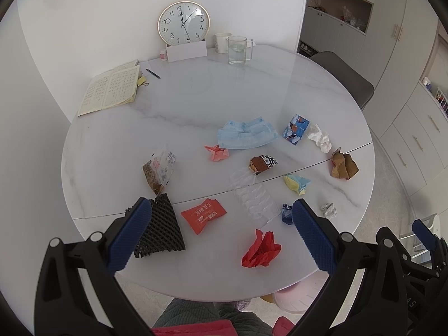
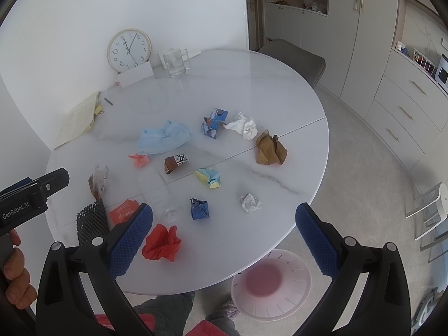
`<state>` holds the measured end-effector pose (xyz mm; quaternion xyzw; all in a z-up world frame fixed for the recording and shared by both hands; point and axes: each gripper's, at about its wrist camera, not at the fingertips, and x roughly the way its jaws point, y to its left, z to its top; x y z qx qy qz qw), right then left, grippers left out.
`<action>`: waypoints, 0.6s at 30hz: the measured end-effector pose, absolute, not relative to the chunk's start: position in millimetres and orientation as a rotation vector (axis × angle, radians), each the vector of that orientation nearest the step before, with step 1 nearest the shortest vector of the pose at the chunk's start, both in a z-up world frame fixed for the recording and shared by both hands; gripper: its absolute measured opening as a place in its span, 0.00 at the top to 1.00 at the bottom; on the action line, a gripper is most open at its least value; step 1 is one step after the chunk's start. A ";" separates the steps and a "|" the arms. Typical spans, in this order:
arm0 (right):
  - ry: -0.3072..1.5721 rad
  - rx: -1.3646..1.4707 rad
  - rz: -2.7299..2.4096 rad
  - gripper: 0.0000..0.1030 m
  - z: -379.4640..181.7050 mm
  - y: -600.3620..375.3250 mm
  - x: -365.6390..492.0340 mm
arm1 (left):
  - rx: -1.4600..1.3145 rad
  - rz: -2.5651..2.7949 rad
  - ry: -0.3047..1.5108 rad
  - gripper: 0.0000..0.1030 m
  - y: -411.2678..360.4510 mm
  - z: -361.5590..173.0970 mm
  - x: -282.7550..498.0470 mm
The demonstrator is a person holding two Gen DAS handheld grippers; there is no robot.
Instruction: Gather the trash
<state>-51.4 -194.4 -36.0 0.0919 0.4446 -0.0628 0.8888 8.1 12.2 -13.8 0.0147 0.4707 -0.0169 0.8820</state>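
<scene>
Both tools hang above the near rim of the round table, nothing grabbed yet. The left gripper has its blue pads spread wide and empty; the right gripper is spread wide too, holding nothing. Trash is scattered all over the near half, and the pink bin waits on the floor just below the table's near edge, on the right gripper's side. Take the red crumpled paper as the marker: it lies closest to the near edge, just ahead of the right gripper's left pad, and in the left view it sits between the left gripper's pads, a little toward the right one. Beyond it lies the orange packet, to its left the black foam net, and further on to its right the dark blue wrapper. The red paper is a loose wad with no clear long axis, so any pinch angle should do. My call: it is fairly even, but the right gripper is on the bin side, so it looks the better pick.
</scene>
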 end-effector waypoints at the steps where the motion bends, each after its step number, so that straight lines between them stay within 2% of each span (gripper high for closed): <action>1: 0.924 0.191 -0.130 0.02 -36.3 -194.8 -52.0 | 0.030 -0.036 0.982 0.06 12.3 -14.3 7.5; 11: 0.919 0.226 -0.095 0.02 -46.1 -190.6 -55.1 | 0.055 -0.071 0.977 0.06 19.9 -21.5 3.1; 18: 1.010 0.190 -0.017 0.02 -85.5 -148.1 -44.1 | 0.124 -0.176 0.958 0.06 57.3 -46.8 -2.3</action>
